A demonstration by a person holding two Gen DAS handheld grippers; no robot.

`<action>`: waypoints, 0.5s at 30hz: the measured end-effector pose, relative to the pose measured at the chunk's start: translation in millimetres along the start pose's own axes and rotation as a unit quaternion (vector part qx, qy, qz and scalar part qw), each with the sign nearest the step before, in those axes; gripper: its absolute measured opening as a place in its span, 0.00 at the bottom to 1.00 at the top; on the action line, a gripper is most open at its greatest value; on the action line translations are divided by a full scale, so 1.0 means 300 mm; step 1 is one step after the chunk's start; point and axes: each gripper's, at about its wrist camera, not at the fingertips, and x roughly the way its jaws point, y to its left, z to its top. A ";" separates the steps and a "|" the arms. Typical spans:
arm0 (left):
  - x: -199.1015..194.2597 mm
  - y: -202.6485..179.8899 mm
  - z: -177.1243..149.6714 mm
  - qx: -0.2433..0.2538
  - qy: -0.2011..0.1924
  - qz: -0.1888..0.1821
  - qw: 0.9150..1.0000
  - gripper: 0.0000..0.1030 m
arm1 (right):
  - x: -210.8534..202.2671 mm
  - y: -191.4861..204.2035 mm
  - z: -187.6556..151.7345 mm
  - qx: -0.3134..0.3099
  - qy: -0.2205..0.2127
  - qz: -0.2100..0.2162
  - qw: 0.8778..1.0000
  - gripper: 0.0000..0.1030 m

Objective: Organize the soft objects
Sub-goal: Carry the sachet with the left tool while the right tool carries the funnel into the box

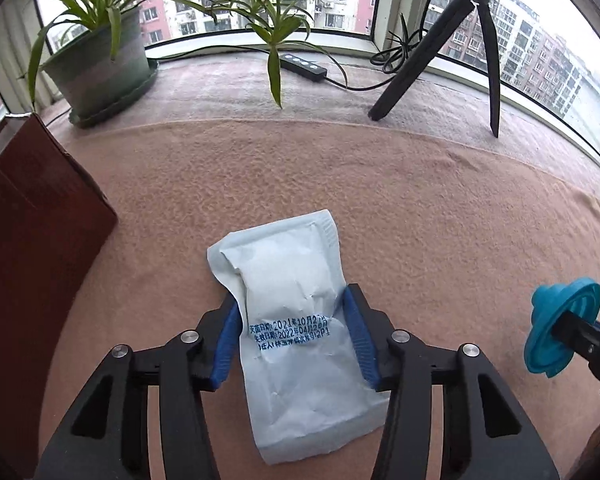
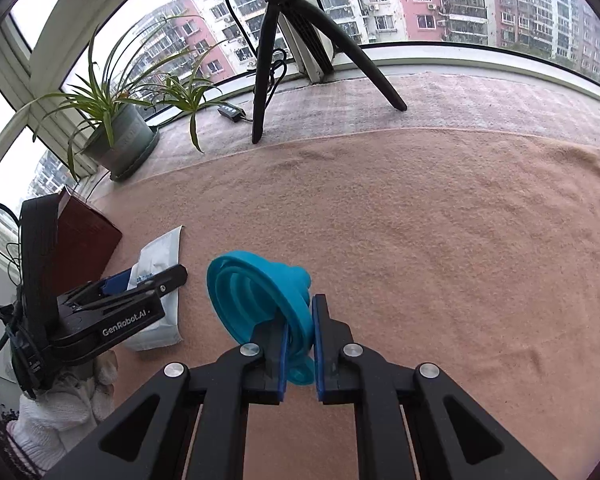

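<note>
Left to right: red-brown box [image 1: 36,216] at the far left edge, clear of the action. Left tool [image 1: 290,332] straddles the white soft pouch [image 1: 296,320], which lies flat on the pink blanket [image 1: 420,208] covering the worktop; blue pads [image 1: 356,332] sit at the pouch's two long edges, contact looks light, so I read it as bracketing rather than a firm pinch. Risk: pouch is slack and crinkled, so a squeeze there may just buckle it, and it could slide out on the lift or drag the blanket with it. Right tool [image 2: 300,340] is clamped tight on the rim of the teal collapsible funnel [image 2: 260,292], held above the blanket. Risk: thin, off-centre rim grip, so the funnel can pivot or fold and drop. Both tools are near each other, so a sideways swing could clip the pouch.
</note>
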 end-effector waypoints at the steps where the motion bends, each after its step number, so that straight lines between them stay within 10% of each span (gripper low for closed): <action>1: 0.001 0.010 0.005 -0.004 0.000 -0.001 1.000 0.40 | 0.001 -0.001 -0.001 0.000 0.000 0.000 1.000 0.09; 15: -0.225 0.125 -0.014 -0.043 -0.054 -0.059 0.996 0.38 | -0.041 0.029 0.016 -0.010 -0.010 0.002 1.000 0.09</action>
